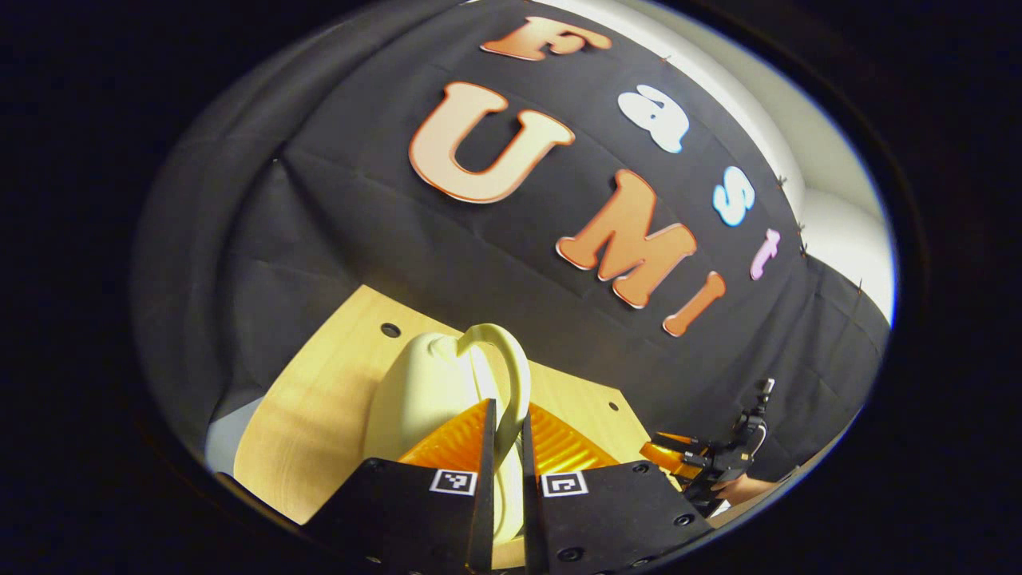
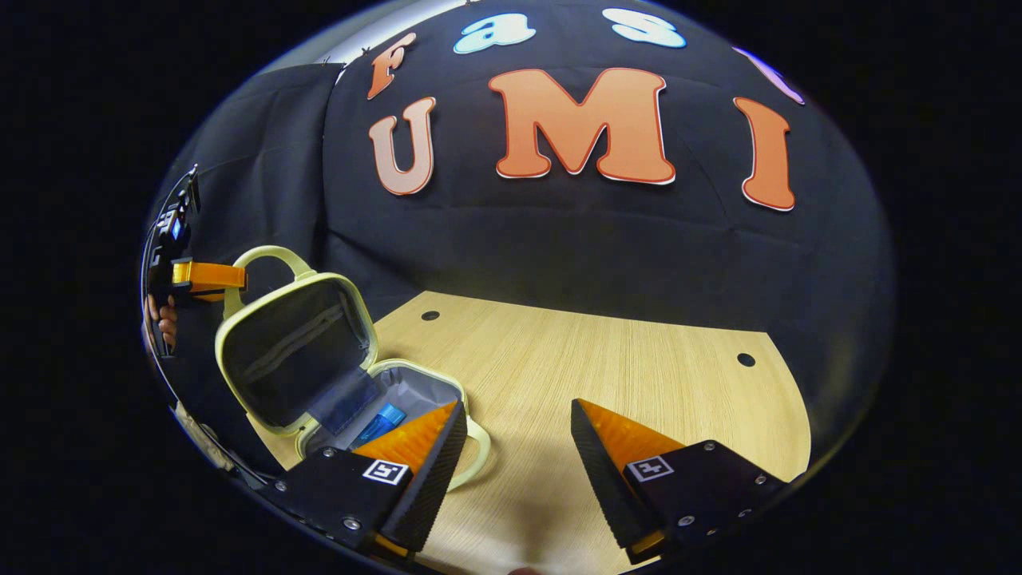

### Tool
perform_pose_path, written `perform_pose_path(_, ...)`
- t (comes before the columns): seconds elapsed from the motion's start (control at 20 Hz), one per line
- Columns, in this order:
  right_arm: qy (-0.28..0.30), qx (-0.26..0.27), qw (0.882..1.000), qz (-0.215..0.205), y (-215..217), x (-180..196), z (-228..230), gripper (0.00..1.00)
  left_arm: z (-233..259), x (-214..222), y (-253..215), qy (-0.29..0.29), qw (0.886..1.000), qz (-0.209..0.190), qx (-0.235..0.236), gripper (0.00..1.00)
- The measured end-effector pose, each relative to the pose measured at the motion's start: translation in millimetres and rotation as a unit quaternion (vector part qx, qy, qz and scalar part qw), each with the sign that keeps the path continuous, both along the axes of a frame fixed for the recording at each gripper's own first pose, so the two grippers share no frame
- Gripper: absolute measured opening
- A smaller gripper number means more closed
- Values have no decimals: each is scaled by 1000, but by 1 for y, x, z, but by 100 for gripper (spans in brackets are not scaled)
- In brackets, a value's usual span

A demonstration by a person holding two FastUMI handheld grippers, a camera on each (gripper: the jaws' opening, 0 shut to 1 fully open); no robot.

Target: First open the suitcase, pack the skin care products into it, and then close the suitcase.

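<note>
Left tool point(image 1: 509, 447) pinches the handle point(image 1: 511, 359) of the suitcase point(image 2: 319, 359) lid; suitcase open on counter point(image 2: 607, 375), blue tube point(image 2: 382, 420) inside. Right tool point(image 2: 519, 447) open, empty. Risk: handle slips, lid slams crooked.

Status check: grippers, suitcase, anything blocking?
Left gripper shut on lid handle. Right gripper open, holding nothing. Suitcase open, blue item inside. Nothing in the way.
</note>
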State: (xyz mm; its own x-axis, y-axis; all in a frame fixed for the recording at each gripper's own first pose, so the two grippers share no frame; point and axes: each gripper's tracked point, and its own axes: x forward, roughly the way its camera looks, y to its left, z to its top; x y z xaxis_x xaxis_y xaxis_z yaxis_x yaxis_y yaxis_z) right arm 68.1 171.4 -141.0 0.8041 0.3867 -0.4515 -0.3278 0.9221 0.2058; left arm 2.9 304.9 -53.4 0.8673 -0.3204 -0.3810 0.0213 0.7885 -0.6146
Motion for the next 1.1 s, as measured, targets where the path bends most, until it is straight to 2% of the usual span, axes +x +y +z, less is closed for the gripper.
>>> perform_pose_path(0.3,-5,-1,1000,-12,-23,6,-4,84,-8,8,-97,9,997,-72,7,15)
perform_pose_path(0.8,6,2,1000,-28,-52,8,-20,84,-55,6,-185,66,988,-141,14,16)
perform_pose_path(1.0,10,4,999,-32,-60,8,-24,84,-87,3,-216,105,978,-172,46,16)
perform_pose_path(1.1,14,0,999,-37,-67,7,-27,84,-108,-3,-227,121,970,-191,88,16)
